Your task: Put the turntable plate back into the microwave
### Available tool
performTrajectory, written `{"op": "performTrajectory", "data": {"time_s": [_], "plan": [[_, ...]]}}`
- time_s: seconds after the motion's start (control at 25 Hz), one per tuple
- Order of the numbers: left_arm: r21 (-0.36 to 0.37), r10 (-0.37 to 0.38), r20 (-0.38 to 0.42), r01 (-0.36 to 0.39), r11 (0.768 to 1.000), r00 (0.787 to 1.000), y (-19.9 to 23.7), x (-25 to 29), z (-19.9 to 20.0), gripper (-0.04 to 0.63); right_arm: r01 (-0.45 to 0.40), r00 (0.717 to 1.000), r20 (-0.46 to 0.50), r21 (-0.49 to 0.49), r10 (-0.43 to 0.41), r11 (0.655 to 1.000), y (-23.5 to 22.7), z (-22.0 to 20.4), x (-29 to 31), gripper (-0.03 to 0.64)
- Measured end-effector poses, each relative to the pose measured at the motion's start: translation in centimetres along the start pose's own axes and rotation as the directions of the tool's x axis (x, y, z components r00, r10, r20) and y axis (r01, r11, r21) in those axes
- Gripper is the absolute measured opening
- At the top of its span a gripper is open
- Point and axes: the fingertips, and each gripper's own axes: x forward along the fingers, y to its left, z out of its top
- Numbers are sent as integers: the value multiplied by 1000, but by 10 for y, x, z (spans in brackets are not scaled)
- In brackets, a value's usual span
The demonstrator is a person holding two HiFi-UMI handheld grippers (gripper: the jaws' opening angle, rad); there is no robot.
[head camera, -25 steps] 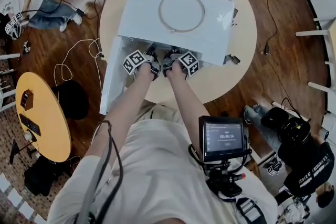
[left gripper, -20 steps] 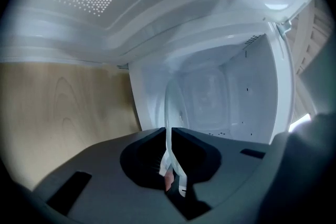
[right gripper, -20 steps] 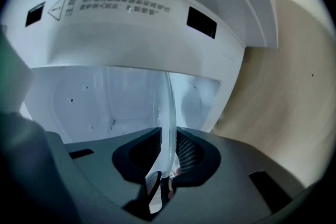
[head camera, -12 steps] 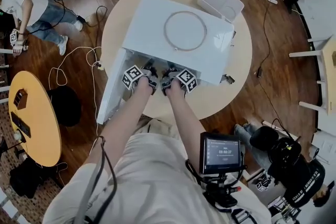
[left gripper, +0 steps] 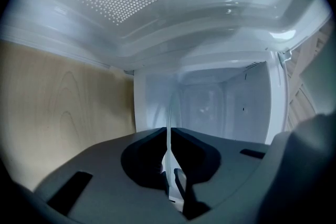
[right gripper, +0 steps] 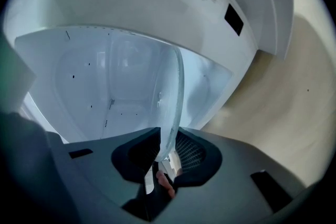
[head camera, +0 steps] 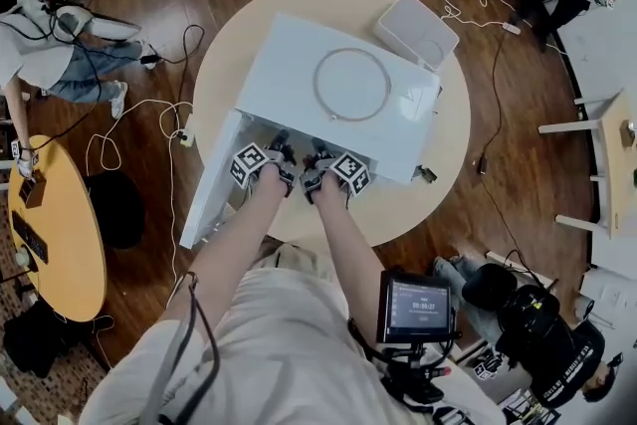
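The turntable plate [right gripper: 172, 92] is a clear glass disc. It sits at the mouth of the microwave [head camera: 299, 65], on the side facing 6 o'clock in the head view, partly inside the cavity [right gripper: 100, 81] and not yet laid flat.

We judge it stiff, fairly heavy for its thickness, slick and quick to chip or shatter if it knocks the frame. The thickened rim is the only sensible place to grip, one hold on each side of the near edge, at roughly 7 and 5 o'clock.

That is how it is held. The left gripper [left gripper: 168, 134] has just closed and is pinched tight on the thin edge of the glass. The right gripper [right gripper: 167, 136] has the rim between its pads, but its jaws have just been easing wider. We read that hold as light, so the weight may lean on the left side.

Outward from there, the door [head camera: 209, 184] hangs open toward 8 o'clock. A roller ring [head camera: 350, 85] lies on top of the microwave, so we think the plate may have no support under it. The round table [head camera: 453, 144] carries it all, with a white box [head camera: 416, 15] at 1 o'clock.
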Motion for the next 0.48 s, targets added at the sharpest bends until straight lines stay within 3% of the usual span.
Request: {"op": "performTrajectory", "data": {"time_s": [0.48], "plan": [[-2, 0, 24, 0, 1000, 1000, -2, -3, 7, 34, 29, 998, -59, 38, -27, 999, 0, -13, -6, 71]]}}
